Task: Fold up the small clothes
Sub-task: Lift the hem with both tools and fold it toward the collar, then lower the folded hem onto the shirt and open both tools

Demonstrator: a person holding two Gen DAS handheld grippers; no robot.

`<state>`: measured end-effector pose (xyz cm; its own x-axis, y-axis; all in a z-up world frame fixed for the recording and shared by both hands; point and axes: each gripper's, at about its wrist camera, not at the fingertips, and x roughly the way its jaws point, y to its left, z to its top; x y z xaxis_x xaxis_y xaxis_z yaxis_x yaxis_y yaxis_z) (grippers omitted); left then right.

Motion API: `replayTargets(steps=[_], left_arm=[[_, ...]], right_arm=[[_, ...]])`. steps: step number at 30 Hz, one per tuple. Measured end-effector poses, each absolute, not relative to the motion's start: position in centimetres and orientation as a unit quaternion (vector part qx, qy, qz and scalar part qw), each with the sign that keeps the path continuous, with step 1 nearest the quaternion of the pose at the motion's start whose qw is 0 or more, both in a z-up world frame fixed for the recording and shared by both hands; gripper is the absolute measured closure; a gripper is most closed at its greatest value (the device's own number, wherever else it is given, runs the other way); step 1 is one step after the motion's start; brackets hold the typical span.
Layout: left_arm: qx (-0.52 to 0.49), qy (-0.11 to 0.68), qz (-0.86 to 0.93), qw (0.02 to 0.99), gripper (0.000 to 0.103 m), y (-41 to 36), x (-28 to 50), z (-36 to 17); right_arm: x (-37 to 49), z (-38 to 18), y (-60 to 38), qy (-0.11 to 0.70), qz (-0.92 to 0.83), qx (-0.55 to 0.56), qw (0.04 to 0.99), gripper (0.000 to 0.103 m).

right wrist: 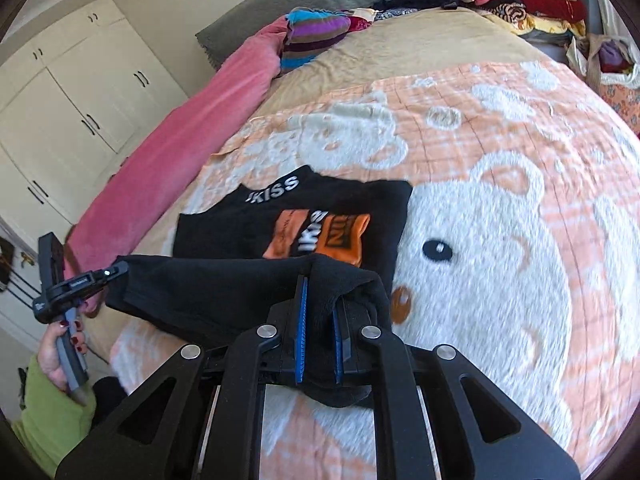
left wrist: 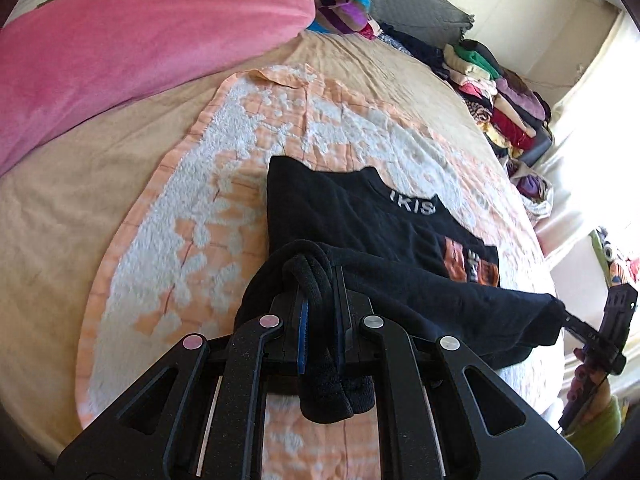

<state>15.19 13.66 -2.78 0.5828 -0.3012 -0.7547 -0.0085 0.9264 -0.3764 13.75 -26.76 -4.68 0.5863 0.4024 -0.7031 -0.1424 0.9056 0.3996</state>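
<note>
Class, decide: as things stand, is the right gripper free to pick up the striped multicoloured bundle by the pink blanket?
Probably not: the right gripper is shut on the black printed garment, and the striped multicoloured bundle lies far across the bed.

Black printed top [right wrist: 288,232], near hem lifted over orange towel [right wrist: 500,128]

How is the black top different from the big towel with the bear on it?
The black top is small, dark and printed with white lettering and orange patches; the bear towel is large, peach and white, and fluffy. The top's near edge is lifted, clamped by the left gripper and right gripper; the towel lies spread flat. Both are on the bed.
</note>
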Motion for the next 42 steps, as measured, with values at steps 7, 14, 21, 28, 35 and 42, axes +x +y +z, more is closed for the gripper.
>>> replayTargets(steps=[7,14,21,28,35,42], left_arm=[[-0.177,0.443,-0.063,0.877,0.099,13.3,17.8,-4.0],[-0.139,0.442,-0.059,0.884,0.099,12.2,19.7,-5.5],[-0.11,0.449,-0.07,0.884,0.095,11.8,20.6,-6.6],[-0.134,0.449,-0.084,0.879,0.08,12.2,20.8,-6.6],[-0.142,0.448,-0.089,0.878,0.066,12.2,20.7,-6.3],[-0.156,0.439,-0.097,0.88,0.064,12.9,20.3,-5.3]], right_arm=[[16.2,-5.8,-26.8,0.432,0.134,0.139,0.881,0.094],[17.6,-7.6,-26.9,0.445,0.111,0.135,0.879,0.094],[18.5,-9.2,-26.5,0.462,0.085,0.118,0.875,0.093],[19.1,-9.1,-26.7,0.474,0.072,0.129,0.868,0.088],[19.2,-9.0,-27.0,0.486,0.072,0.147,0.858,0.082],[17.4,-7.2,-27.9,0.467,0.017,0.129,0.875,0.025]])
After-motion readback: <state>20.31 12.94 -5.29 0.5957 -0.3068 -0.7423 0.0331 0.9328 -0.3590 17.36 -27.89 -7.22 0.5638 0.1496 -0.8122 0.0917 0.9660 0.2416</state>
